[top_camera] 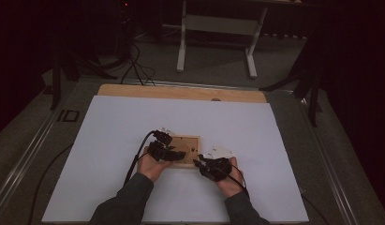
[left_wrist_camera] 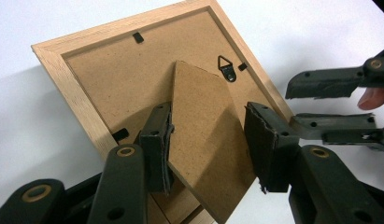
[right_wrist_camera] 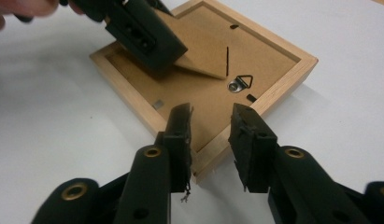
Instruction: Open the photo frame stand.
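Wooden frame (left_wrist_camera: pixel 82 100) lies face down, its stand (left_wrist_camera: pixel 203 140) between left claw (left_wrist_camera: pixel 208 140) pads.

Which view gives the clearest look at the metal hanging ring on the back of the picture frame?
The right gripper view: the triangular hanging ring lies near and unobstructed on the frame's backing board. The left gripper view shows it clearly too, but farther off beside the raised stand flap. In the high view it is too small to make out.
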`<act>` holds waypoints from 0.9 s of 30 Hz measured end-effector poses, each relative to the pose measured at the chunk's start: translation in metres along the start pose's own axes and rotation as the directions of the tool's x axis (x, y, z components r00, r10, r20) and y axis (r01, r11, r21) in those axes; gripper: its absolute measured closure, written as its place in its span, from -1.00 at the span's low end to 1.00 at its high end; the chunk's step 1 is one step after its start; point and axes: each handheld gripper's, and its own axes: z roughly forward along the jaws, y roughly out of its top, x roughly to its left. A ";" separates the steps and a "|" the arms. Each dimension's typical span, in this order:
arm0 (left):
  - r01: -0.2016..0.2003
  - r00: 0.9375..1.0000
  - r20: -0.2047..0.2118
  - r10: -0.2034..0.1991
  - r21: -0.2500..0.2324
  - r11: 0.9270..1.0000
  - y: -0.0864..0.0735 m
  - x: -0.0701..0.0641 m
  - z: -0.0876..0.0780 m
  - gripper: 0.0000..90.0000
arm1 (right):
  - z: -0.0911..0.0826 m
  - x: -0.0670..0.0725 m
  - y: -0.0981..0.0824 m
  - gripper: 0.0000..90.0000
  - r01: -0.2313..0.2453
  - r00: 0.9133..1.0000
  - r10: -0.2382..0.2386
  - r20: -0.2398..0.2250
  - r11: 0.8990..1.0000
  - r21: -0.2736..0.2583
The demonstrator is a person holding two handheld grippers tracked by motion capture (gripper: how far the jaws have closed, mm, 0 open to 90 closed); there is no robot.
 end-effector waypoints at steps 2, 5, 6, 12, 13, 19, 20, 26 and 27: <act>-0.002 1.000 -0.005 0.002 -0.004 1.000 0.000 -0.001 0.000 0.21 | -0.002 -0.002 0.001 0.46 -0.005 1.000 0.005 0.004 1.000 -0.006; -0.008 1.000 -0.010 0.008 -0.008 1.000 -0.001 -0.001 0.000 0.21 | -0.004 -0.005 0.001 0.40 -0.022 1.000 0.023 0.010 1.000 -0.013; -0.011 1.000 -0.011 0.011 -0.011 1.000 -0.002 -0.002 0.000 0.22 | -0.004 -0.006 0.002 0.38 -0.028 1.000 0.028 0.009 0.999 -0.016; -0.026 0.999 -0.019 0.025 -0.019 0.999 -0.004 -0.003 -0.001 0.22 | -0.009 -0.012 0.003 0.31 -0.068 0.998 0.068 0.011 0.997 -0.038; -0.029 0.999 -0.020 0.028 -0.021 0.999 -0.004 -0.004 -0.001 0.22 | -0.009 -0.013 0.003 0.30 -0.071 0.997 0.071 0.011 0.997 -0.040; -0.032 0.999 -0.025 0.031 -0.035 0.999 -0.006 -0.005 -0.001 0.22 | -0.013 -0.018 0.004 0.27 -0.097 0.995 0.097 0.003 0.994 -0.057; -0.030 0.999 -0.025 0.029 -0.036 0.999 -0.006 -0.004 -0.001 0.22 | -0.014 -0.019 0.005 0.27 -0.102 0.995 0.102 0.002 0.993 -0.057; -0.038 0.999 -0.030 0.037 -0.045 0.998 -0.007 -0.006 -0.002 0.22 | -0.015 -0.024 0.006 0.27 -0.124 0.992 0.124 -0.003 0.990 -0.063; -0.042 0.999 -0.032 0.040 -0.049 0.998 -0.008 -0.006 -0.002 0.22 | -0.015 -0.024 0.006 0.27 -0.127 0.992 0.126 -0.006 0.990 -0.062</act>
